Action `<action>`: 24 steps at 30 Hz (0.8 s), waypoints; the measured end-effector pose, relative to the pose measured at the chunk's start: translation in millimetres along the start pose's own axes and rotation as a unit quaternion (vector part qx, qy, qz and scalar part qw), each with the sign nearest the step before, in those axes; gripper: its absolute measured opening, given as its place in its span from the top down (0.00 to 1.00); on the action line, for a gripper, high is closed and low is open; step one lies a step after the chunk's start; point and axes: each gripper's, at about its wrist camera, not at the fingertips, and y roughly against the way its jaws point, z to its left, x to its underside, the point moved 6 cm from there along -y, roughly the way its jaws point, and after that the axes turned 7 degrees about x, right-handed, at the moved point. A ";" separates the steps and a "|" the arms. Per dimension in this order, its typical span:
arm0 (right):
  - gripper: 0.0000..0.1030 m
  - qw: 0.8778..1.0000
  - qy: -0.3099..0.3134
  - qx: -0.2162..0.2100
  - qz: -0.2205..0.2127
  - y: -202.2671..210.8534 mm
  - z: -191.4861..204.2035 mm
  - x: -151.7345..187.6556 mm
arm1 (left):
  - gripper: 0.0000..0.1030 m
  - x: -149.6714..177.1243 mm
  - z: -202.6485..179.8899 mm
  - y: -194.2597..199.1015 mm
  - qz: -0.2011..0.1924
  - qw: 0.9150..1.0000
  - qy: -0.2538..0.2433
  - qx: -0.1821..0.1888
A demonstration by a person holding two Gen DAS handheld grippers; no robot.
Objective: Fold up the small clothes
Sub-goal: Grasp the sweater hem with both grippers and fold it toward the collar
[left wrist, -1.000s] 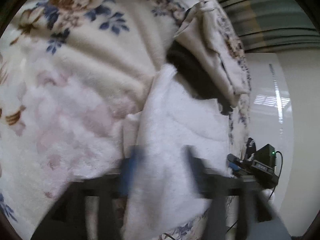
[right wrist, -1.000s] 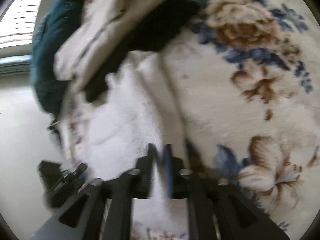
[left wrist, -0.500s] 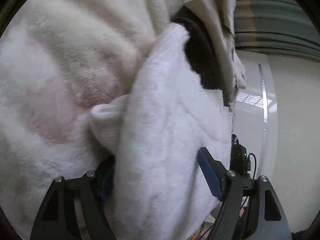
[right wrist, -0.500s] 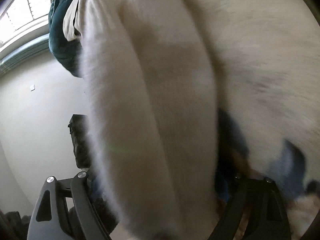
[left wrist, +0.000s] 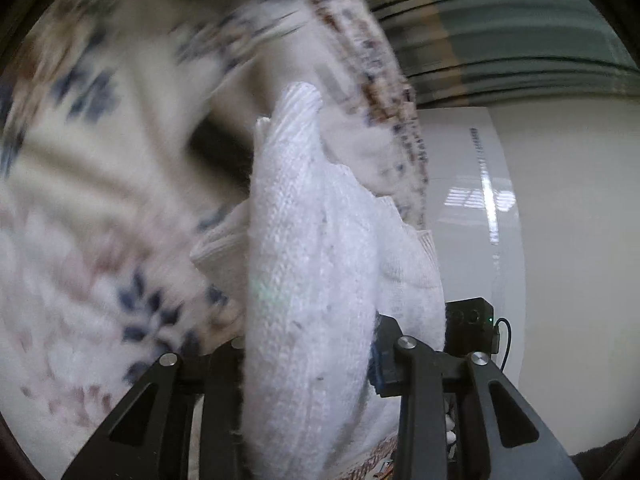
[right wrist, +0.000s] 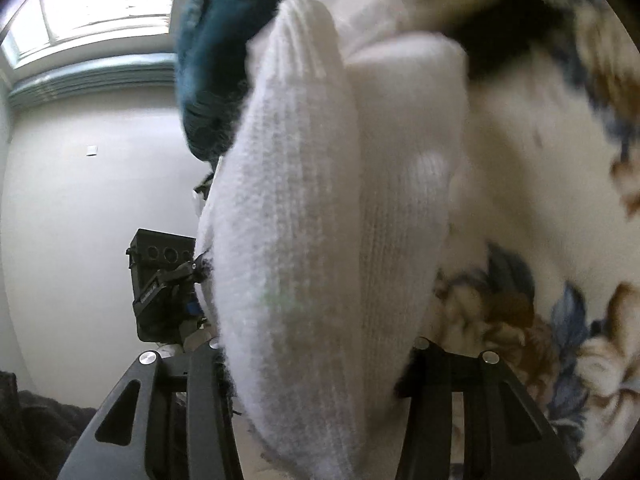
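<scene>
A white knitted garment fills the middle of the left wrist view, bunched between the fingers of my left gripper, which is shut on it. The same white knit fills the right wrist view, where my right gripper is shut on it. Both grippers hold it lifted above the floral fleece blanket. The fingertips are mostly hidden by the fabric.
The floral blanket covers the surface. A dark teal garment and a black one lie at the far end. The other gripper's black body shows at left. Pale floor lies beyond the edge.
Both grippers closed on the white garment and raised it off the blanket. The views have pulled back, so more of the blanket and the room shows.
</scene>
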 end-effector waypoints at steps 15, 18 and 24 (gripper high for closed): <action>0.53 0.995 -0.009 0.069 -0.072 -12.2 2.4 -251.3 | 0.69 -211.0 -2.2 -130.3 0.025 0.995 -0.067 -0.071; 0.53 0.992 -0.025 0.116 -0.053 -39.1 -26.9 -268.6 | 0.68 -209.1 30.2 -149.4 0.046 0.992 -0.061 -0.103; 0.40 0.986 -0.026 0.164 -0.033 -42.7 -30.0 -282.1 | 0.66 -204.5 23.8 -136.6 0.042 0.990 -0.069 -0.118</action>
